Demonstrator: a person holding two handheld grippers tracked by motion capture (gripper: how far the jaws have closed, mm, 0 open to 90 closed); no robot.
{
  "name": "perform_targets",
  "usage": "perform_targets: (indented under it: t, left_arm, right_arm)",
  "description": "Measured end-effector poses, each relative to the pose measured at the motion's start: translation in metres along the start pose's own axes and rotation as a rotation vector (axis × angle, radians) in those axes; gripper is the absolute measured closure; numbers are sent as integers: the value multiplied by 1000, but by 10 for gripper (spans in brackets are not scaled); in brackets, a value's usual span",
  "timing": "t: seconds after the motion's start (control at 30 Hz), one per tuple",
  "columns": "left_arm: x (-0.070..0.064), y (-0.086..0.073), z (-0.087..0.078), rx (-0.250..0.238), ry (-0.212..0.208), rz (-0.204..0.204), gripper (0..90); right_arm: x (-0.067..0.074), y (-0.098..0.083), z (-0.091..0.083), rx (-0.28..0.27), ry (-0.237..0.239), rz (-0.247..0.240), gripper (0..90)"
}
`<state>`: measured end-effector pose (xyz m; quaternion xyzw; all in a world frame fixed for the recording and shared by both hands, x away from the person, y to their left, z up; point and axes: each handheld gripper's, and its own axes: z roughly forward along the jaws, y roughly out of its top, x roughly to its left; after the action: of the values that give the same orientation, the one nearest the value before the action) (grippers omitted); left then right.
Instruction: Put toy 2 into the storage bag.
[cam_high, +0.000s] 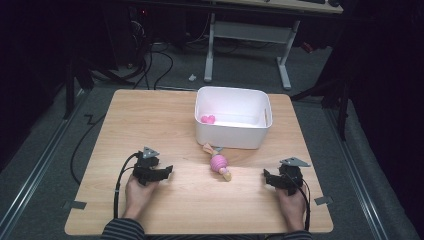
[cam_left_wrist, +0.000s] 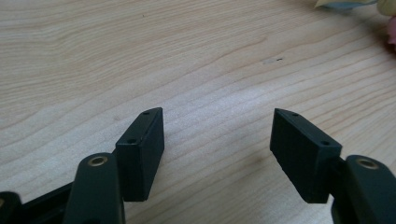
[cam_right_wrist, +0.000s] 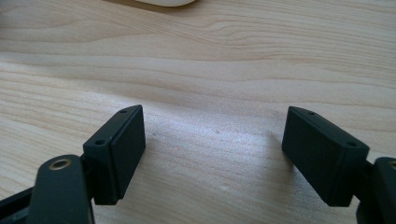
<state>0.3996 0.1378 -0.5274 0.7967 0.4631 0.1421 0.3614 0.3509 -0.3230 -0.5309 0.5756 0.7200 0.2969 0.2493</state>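
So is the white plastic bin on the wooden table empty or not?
Not empty: the white plastic bin holds a small pink object at its left inner wall.

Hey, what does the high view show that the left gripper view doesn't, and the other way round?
High view alone: the white rectangular plastic bin holding a small pink toy, the whole pink-dressed doll lying in front of it, and the right claw. Left gripper view alone: the left claw up close, jaws apart, with bare wood between them. Both: the light wooden table and the left claw.
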Motion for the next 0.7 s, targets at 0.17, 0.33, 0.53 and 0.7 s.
perform_targets:
  t: [0.17, 0.33, 0.53, 0.7]
  left_arm:
    - [-3, -3, 2, -17, 36, 36, 350]
    - [-8, -7, 6, -49, 72, 65, 299]
    - [-9, -7, 6, -47, 72, 64, 288]
    - [-9, -8, 5, -45, 72, 63, 280]
  right_arm:
    - [0, 0, 0, -1, 0, -2, 215]
    - [0, 0, 0, -1, -1, -4, 215]
    - [0, 0, 0, -2, 2, -7, 216]
    - [1, 0, -1, -5, 31, -28, 267]
